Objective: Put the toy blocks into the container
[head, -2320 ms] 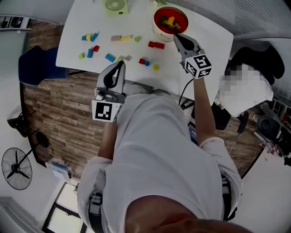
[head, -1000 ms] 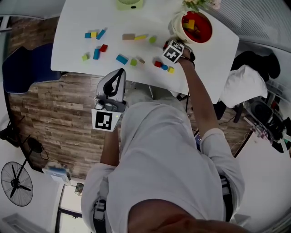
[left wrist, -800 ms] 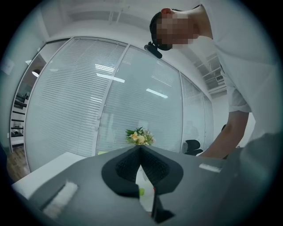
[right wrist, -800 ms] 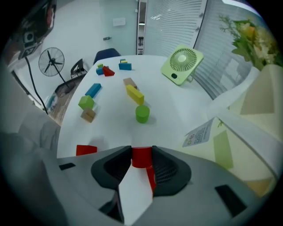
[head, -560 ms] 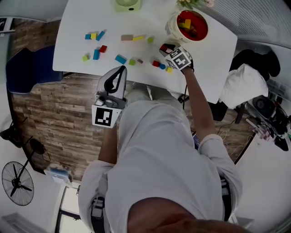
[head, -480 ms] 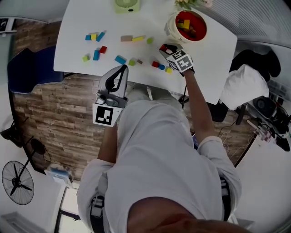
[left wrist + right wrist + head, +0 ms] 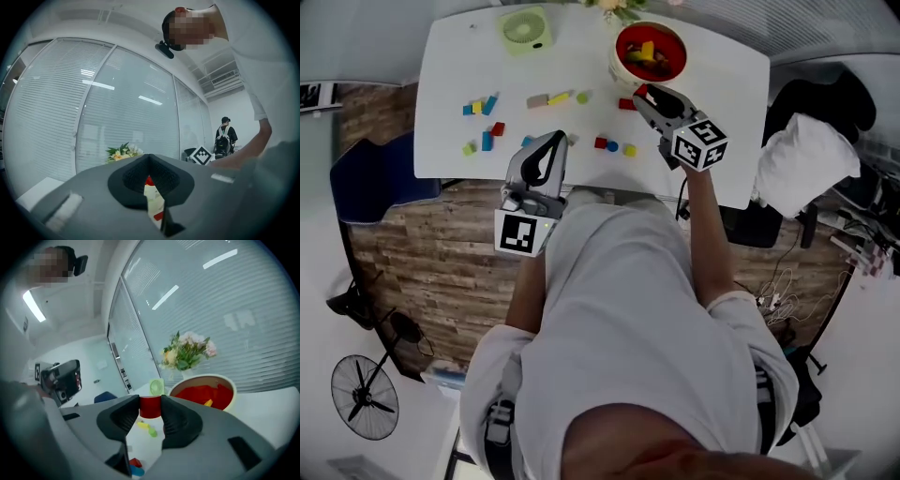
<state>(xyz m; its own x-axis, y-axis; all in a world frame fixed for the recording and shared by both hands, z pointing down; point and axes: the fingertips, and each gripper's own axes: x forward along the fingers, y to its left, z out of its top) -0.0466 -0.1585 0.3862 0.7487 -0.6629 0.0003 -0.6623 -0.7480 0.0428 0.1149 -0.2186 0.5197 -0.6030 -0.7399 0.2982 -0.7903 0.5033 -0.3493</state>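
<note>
The container is a cream bowl point(image 7: 616, 60) with a red inside, standing at the far right of the white table point(image 7: 727, 112) with several blocks in it. My right gripper point(image 7: 645, 95) hangs just in front of the bowl, shut on a red block point(image 7: 150, 407). In the right gripper view the bowl point(image 7: 202, 378) lies straight ahead past the jaws. More blocks lie loose on the table: a red point(image 7: 600, 143), blue point(image 7: 612, 146) and yellow one point(image 7: 629, 149) in a row, and a tan one point(image 7: 538, 100). My left gripper point(image 7: 551, 142) stands shut and empty over the table's near edge.
A green fan point(image 7: 525, 28) stands at the table's back, and flowers point(image 7: 614, 6) stand behind the bowl. Several blocks point(image 7: 483, 122) are scattered on the table's left part. A dark chair point(image 7: 370, 173) is at the left, and a white bundle point(image 7: 802, 164) at the right.
My right gripper came down on the red block by the bowl, closed on it and has lifted it off the table toward the bowl. The left gripper has stayed put.
</note>
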